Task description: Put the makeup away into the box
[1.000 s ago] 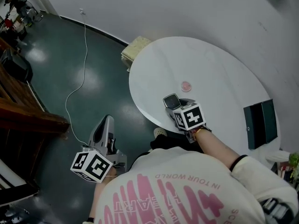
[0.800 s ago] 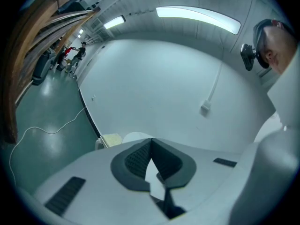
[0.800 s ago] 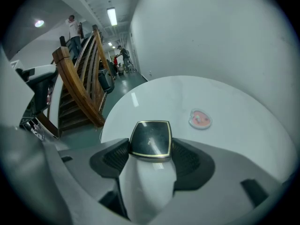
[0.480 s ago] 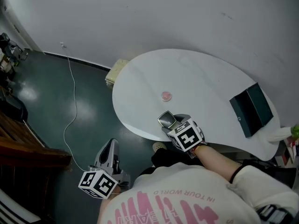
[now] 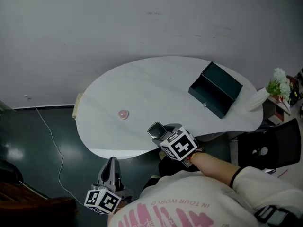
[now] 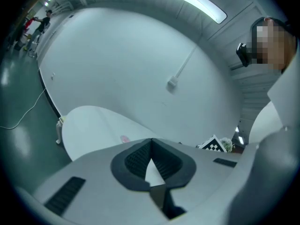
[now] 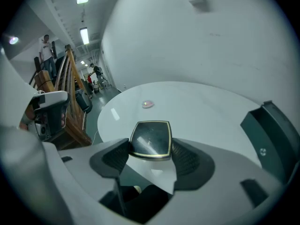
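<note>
- Head view: your right gripper (image 5: pixel 157 132) clamps the compact (image 5: pixel 155 128) well left of the open box (image 5: pixel 215 90).
- Left gripper view: your left gripper (image 6: pixel 151 146) is closed, tips touching, with nothing between them.
- Right gripper view: both pads press the compact's sides, with the box off to its right.

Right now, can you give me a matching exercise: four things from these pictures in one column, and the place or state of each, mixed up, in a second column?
1. compact
2. pink disc
3. box
4. left gripper

A. open, at the right end of the table in the head view
B. shut, empty, over the floor
C. clamped in the right gripper
D. alone on the table's left half

Pairs: 1-C, 2-D, 3-A, 4-B
</note>
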Demonstrator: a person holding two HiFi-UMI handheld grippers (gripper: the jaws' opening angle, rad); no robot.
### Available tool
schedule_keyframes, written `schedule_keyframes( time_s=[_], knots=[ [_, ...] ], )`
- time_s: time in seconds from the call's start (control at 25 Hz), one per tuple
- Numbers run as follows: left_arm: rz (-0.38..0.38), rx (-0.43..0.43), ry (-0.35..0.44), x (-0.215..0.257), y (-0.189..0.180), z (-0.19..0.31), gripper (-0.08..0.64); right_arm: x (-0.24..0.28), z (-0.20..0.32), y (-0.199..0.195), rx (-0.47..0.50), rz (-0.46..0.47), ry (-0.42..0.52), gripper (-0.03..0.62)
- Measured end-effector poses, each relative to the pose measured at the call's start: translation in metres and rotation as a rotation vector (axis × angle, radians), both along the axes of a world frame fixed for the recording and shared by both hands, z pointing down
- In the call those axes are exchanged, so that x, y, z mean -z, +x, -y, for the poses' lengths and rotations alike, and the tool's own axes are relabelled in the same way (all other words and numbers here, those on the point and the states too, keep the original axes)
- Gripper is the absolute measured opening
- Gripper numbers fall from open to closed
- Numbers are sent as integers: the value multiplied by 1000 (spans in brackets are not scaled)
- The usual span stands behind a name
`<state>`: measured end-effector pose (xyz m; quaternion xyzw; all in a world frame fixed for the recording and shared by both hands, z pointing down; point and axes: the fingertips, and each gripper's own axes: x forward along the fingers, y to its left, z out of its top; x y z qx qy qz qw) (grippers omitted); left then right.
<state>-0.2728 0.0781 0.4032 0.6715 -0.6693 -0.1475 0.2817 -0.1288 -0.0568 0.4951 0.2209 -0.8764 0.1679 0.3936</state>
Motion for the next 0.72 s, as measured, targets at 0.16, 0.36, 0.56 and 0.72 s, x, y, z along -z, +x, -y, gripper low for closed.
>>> schedule_keyframes(
  time_s=[0.16,0.36,0.56,0.72],
  knots=[
    [-12,-45,-11,2,23,27,3,5,21,40,-104,39,-34,288],
    [-4,-50,-38,1,47,53,3,6,48,74,-154,49,-33,288],
    [-58,-35,-67,-7,74,84,3,10,73,107,-143,25,-6,288],
    [-61,-55,-73,-6,95,104,3,13,105,136,-193,39,8,288]
  ],
)
